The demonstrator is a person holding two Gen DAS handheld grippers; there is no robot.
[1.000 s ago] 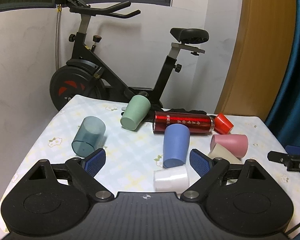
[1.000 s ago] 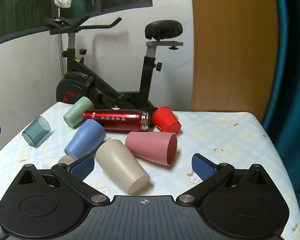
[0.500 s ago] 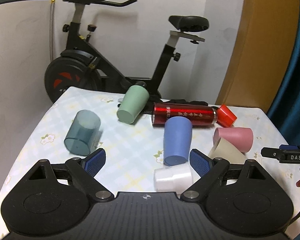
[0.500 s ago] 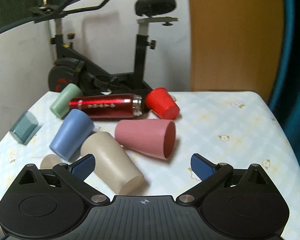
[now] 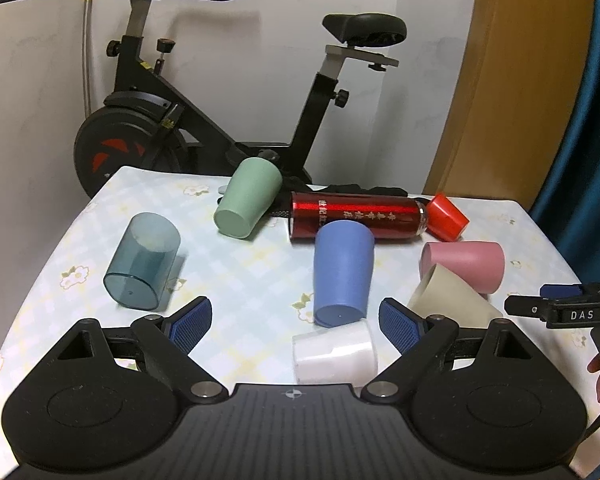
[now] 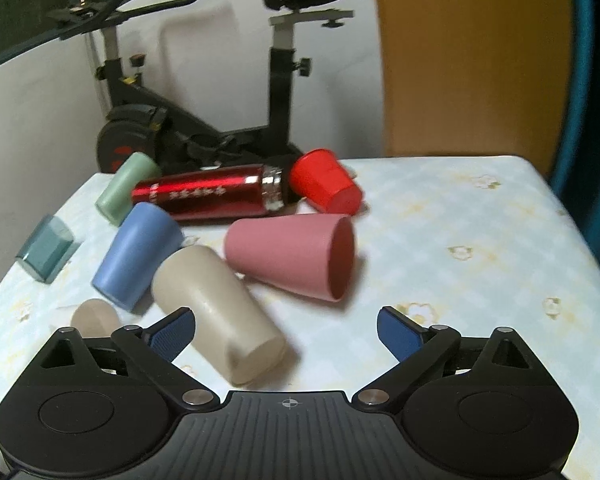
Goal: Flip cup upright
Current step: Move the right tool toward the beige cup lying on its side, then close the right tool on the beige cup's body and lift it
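Observation:
Several cups lie on their sides on the table. In the left wrist view: a clear teal cup (image 5: pixel 143 266), a green cup (image 5: pixel 248 204), a blue cup (image 5: pixel 342 278), a white cup (image 5: pixel 334 354), a beige cup (image 5: pixel 452 298), a pink cup (image 5: pixel 466 264) and a red cup (image 5: pixel 446 218). My left gripper (image 5: pixel 296 322) is open and empty, above the white cup. In the right wrist view my right gripper (image 6: pixel 286 334) is open and empty, just before the beige cup (image 6: pixel 220 314) and pink cup (image 6: pixel 294 256). The right gripper also shows in the left wrist view (image 5: pixel 560 308).
A red metal flask (image 5: pixel 358 218) lies on its side between the green and red cups. An exercise bike (image 5: pixel 220 92) stands behind the table. The table (image 6: pixel 480 248) has a pale checked cloth. A wooden door and a blue curtain are at the right.
Both grippers have moved forward and lower toward the cups, which now look larger. The right gripper has swung toward the pink and beige cups. The cups have not moved.

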